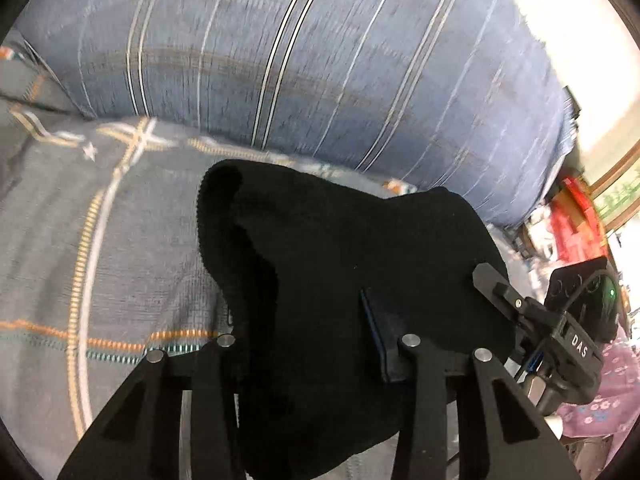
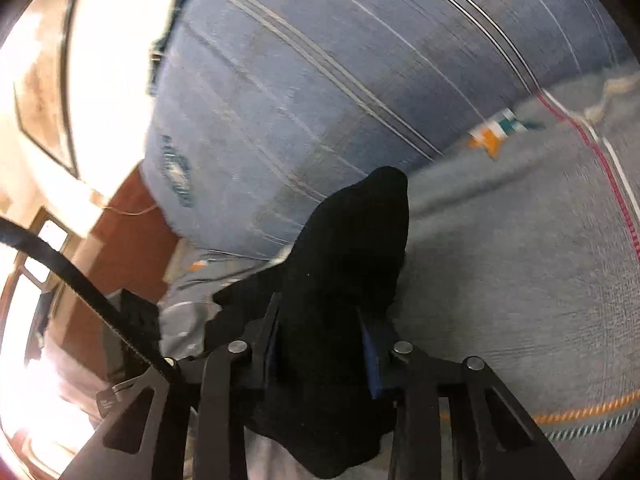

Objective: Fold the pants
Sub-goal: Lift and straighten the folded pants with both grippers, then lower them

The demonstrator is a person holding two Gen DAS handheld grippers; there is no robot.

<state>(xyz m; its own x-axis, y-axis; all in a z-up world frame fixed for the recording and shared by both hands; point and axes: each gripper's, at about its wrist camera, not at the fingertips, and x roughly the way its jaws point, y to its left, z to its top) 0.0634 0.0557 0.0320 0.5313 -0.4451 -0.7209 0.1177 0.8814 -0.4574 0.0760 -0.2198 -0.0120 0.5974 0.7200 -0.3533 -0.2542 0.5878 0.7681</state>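
Two grippers each hold a bunch of the black pants [image 1: 340,280]; the dark knit fabric is raised off the bed, draping over and down between the fingers of both tools; a rounded, ribbed edge of the cloth curls up at the left in the left wrist view, and in the right wrist view the fabric rises to a peak ahead of the fingers. The left gripper [image 1: 312,344] is clamped on the pants, the cloth hiding most of its left finger, a blue pad showing on the right one; the right gripper [image 2: 320,344] is likewise closed on the pants, blue pads at both sides of the pinched fabric; the right gripper's body, marked DAS, also shows at the right edge of the left wrist view. Beneath lies a grey bedsheet [image 1: 132,248] with orange, white and teal stitched lines; beyond it, a large blue striped bolster [image 1: 320,72] lies across the bed; both are motion-blurred. Red boxes [image 1: 572,220] stand past the bolster's end.
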